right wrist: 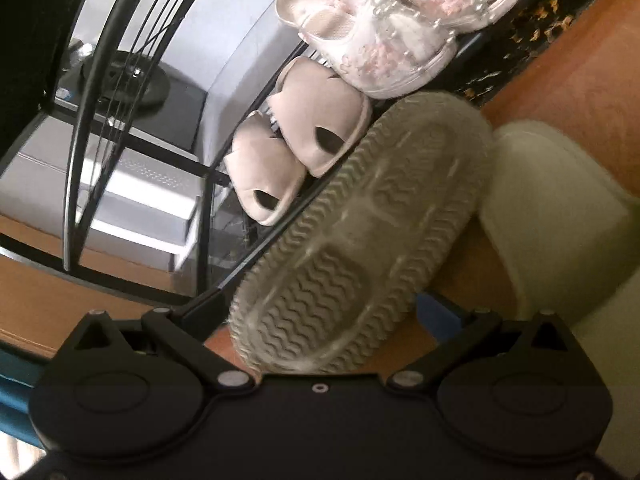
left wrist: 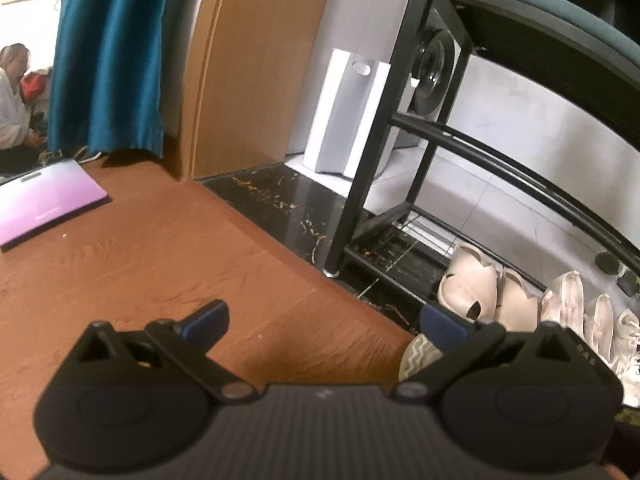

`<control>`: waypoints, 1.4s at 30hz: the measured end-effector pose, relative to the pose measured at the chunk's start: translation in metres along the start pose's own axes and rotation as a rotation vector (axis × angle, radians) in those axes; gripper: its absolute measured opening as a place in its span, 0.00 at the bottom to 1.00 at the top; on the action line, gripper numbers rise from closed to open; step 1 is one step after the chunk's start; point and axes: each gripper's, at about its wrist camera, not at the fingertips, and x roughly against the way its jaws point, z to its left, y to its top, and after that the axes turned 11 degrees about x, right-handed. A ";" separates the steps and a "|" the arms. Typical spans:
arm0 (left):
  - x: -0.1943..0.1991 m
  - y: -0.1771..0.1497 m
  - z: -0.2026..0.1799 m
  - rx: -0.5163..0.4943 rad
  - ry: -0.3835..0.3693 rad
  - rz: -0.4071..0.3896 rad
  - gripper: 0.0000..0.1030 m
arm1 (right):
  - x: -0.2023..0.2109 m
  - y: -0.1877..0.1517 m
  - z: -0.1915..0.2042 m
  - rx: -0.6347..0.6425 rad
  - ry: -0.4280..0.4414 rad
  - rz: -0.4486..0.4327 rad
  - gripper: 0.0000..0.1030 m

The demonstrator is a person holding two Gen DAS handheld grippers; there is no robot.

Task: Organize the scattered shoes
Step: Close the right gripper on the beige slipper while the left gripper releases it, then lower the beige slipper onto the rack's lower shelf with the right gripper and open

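Our right gripper (right wrist: 340, 320) squeezes a slipper (right wrist: 360, 240), sole facing us, just in front of the shoe rack (right wrist: 208, 168). Our left gripper (left wrist: 324, 320) hangs wide apart, holding nothing. Next we should slide it beside the pink slippers (right wrist: 296, 152)

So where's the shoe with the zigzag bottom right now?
In the right wrist view the zigzag-soled shoe sits between the right gripper fingers, sole toward the camera, just in front of the beige slippers on the rack's bottom shelf.
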 end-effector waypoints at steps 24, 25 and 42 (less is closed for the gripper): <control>-0.002 0.002 0.003 0.000 0.005 -0.007 0.99 | 0.005 0.006 0.001 0.038 0.075 -0.053 0.15; -0.001 0.002 0.004 0.003 0.003 -0.010 0.99 | 0.004 0.009 0.004 0.048 0.086 -0.048 0.15; -0.003 0.002 0.003 -0.003 0.002 -0.011 0.99 | 0.013 0.034 0.060 0.473 0.105 -0.125 0.58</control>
